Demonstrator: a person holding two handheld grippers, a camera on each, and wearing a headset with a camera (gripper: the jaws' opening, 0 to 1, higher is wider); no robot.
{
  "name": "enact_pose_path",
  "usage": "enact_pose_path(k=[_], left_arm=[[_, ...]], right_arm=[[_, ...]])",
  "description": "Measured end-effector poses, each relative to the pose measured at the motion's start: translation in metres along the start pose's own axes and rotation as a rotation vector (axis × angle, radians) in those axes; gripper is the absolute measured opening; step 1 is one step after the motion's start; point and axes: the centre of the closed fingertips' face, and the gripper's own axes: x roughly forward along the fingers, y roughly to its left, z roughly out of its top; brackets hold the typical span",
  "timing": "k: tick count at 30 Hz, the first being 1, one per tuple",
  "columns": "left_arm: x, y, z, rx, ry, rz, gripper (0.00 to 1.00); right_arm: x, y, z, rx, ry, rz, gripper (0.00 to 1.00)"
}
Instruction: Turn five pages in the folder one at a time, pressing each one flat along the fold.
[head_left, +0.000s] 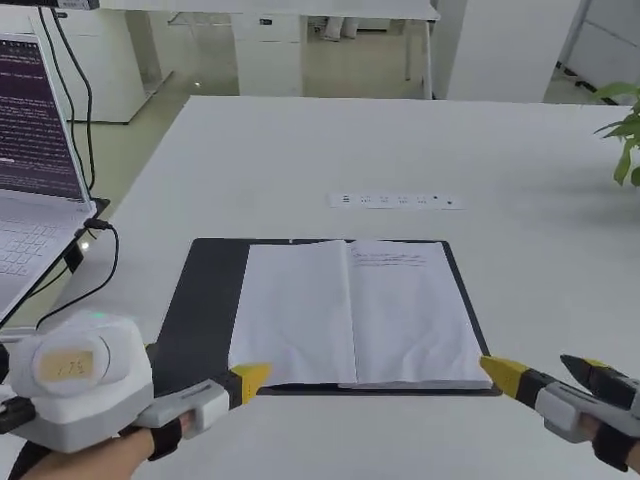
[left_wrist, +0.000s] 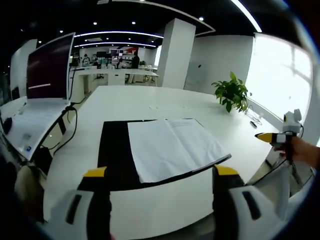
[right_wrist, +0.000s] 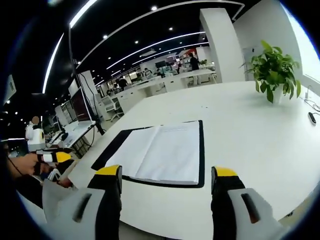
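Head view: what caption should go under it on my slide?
Open folder on a white table, left gripper and right gripper open near its front edge, laptop at left.

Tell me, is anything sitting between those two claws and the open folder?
Nothing visible does. Bare table separates the folder from the left claw and the right claw, both open.
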Motion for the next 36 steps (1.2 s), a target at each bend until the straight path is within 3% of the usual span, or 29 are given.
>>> enact_pose_path(k=[4,7,13,20,29,36], left_arm=[[-0.012,0.003,0.003,-0.02,-0.018,0.024,0.94],[-0.017,0.006,0.003,-0.016,-0.022,0.043,0.99],[-0.027,0.013,0.0,-0.019,-0.018,0.062,0.99],[-0.018,0.008,0.001,0.008,-0.004,0.063,0.99],[0.027,-0.042,0.004,0.07,0.015,-0.032,0.97],[0.064,-0.082,-0.002,0.102,0.057,-0.107,0.96]], right_arm=[[-0.003,-0.008,0.003,-0.022,-0.025,-0.051,0.94],[-0.004,-0.01,0.003,-0.027,-0.028,-0.056,0.96],[-0.009,-0.018,0.006,-0.019,-0.045,-0.08,1.0],[-0.01,-0.021,0.003,-0.013,-0.043,-0.073,1.0],[-0.008,-0.017,0.003,-0.01,-0.047,-0.055,0.98],[-0.003,-0.009,-0.004,-0.005,-0.038,-0.03,0.95]])
